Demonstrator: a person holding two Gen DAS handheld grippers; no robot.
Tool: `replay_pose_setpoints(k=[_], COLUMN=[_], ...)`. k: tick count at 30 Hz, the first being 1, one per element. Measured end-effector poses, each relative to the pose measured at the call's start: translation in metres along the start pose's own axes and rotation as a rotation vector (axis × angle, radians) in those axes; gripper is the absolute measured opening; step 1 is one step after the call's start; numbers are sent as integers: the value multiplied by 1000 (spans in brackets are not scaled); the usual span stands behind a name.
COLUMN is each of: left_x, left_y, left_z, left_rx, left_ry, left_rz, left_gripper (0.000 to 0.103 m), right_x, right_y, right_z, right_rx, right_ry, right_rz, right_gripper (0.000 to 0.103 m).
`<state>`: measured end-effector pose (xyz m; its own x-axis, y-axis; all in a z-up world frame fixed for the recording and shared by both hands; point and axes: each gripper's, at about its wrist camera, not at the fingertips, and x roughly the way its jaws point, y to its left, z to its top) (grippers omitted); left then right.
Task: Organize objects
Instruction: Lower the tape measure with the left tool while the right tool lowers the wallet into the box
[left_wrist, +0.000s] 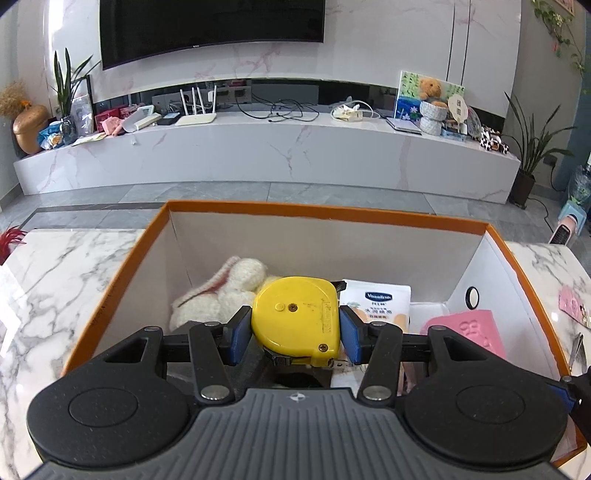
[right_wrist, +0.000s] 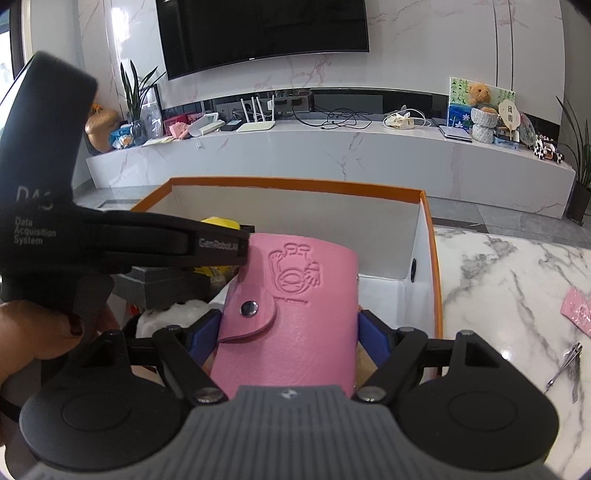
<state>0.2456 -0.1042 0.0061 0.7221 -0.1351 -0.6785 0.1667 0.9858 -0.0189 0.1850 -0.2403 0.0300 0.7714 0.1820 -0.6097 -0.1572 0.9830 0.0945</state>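
My left gripper (left_wrist: 293, 330) is shut on a yellow tape measure (left_wrist: 295, 317), held over the inside of an orange-rimmed white box (left_wrist: 325, 212). In the box lie a white plush toy (left_wrist: 221, 295) and a Vaseline packet (left_wrist: 376, 301). My right gripper (right_wrist: 290, 334) is shut on a pink leather case (right_wrist: 295, 314) with a snap flap, just above the box's (right_wrist: 295, 182) near right part. The same pink case (left_wrist: 476, 330) shows at the right in the left wrist view. The left gripper's black body (right_wrist: 110, 243) crosses the right wrist view, with a hand (right_wrist: 40, 332) on it.
The box stands on a white marble table (right_wrist: 517, 280). To its right lie a pink card (right_wrist: 578, 310) and nail clippers (right_wrist: 567, 365). A red feathery thing (left_wrist: 11, 238) sits at the table's far left. Beyond the table are grey floor and a long TV console.
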Motion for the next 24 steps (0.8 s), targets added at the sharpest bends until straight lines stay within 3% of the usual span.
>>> replay_pose_setpoints(k=[24], left_x=[13], left_y=[-2], left_z=[-5], left_rx=[33], left_ry=[116], left_rz=[26], left_gripper=[58], right_x=[20], right_y=[5], right_z=[11], right_rx=[-72], right_ry=[58], right_rz=[-61], right_gripper=[81])
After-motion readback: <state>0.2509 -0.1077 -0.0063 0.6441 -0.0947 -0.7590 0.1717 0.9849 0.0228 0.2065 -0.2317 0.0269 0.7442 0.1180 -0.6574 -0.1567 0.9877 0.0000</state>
